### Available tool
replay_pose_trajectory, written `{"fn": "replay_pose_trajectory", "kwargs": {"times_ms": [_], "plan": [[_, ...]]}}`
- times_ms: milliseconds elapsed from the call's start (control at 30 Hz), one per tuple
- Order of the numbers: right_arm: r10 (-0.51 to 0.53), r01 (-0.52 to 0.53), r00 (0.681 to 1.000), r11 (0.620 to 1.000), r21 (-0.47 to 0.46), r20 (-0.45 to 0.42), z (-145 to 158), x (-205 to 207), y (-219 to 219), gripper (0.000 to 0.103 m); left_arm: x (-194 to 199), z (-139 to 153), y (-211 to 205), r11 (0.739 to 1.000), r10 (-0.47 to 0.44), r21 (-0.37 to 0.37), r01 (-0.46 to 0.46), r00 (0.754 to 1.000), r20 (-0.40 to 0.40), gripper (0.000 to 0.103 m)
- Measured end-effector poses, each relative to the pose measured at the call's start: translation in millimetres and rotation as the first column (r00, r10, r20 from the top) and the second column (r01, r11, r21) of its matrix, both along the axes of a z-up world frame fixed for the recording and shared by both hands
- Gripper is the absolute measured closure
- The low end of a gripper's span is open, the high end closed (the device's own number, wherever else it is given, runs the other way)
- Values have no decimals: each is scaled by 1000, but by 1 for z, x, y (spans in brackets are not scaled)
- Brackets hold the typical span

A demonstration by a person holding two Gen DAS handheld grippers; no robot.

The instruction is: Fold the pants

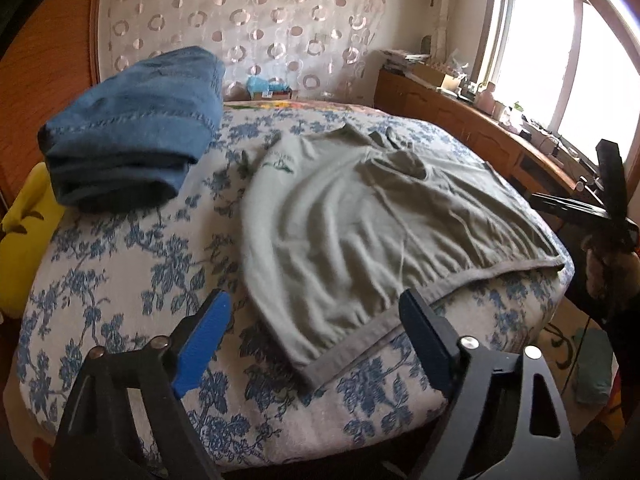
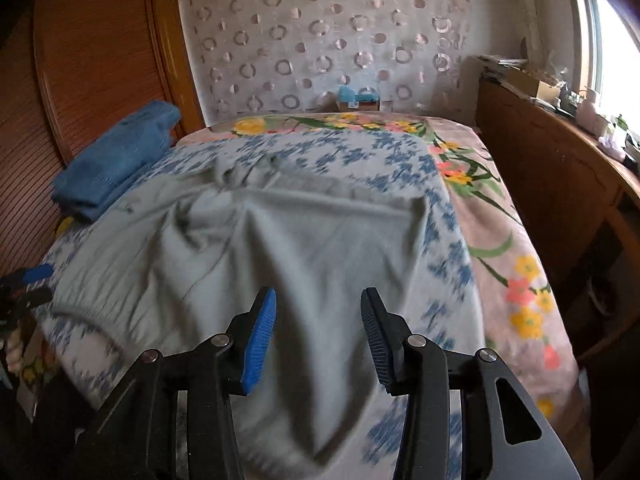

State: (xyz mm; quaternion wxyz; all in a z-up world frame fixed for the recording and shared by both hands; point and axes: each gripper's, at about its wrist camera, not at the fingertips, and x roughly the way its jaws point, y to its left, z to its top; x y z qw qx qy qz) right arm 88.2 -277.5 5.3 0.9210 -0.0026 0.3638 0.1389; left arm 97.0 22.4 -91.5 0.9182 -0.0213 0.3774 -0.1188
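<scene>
Your left tool (image 1: 316, 344) points down at a slant over the near edge of the bed (image 1: 120, 280). Its jaws stand wide apart with nothing between the pads; the elastic waistband of the grey pants (image 1: 360, 224) lies just beyond and between the fingertips, apart from them.

Your right tool (image 2: 318, 336) also slants downward, above the near part of the same garment (image 2: 280, 248). Its jaws are parted to a moderate gap and nothing is pinched between the blue pads; the cloth lies below them. In the left wrist view this tool shows at the right edge, off the side of the bed (image 1: 612, 184).

The grey pants lie spread on the blue-flowered bedspread (image 2: 400, 152), rumpled, with long creases across the fabric and a bunched part at the far end. A small green emblem (image 1: 280, 164) shows near the far left edge.

A folded stack of blue jeans (image 1: 132, 128) sits on the bed's far left corner, apart from the grey pants.
</scene>
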Motion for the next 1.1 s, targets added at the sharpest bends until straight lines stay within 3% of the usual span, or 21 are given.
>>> {"fn": "replay_pose_trajectory", "kwargs": {"times_ms": [167, 500, 600, 667, 867, 1100], "plan": [[1, -2, 1000, 1000, 27, 27, -1, -43, 2, 57, -4, -7, 2, 1000, 15, -2, -15, 1000, -14, 38], [-30, 35, 994, 998, -45, 104, 4, -71, 24, 41, -6, -14, 3, 1000, 14, 15, -14, 999, -38, 59], [-22, 27, 994, 999, -43, 107, 3, -73, 31, 41, -4, -15, 2, 1000, 16, 24, -15, 999, -35, 74], [-25, 31, 994, 998, -49, 107, 0, -66, 37, 41, -1, -15, 0, 1000, 11, 29, -10, 999, -35, 96], [-33, 39, 995, 997, -61, 91, -4, -74, 33, 41, 9, 6, -16, 998, -40, 49, 40, 999, -5, 100], [-59, 67, 992, 995, -74, 111, -4, -82, 21, 41, 20, 44, -64, 987, -143, 88, 137, 988, 65, 100]]}}
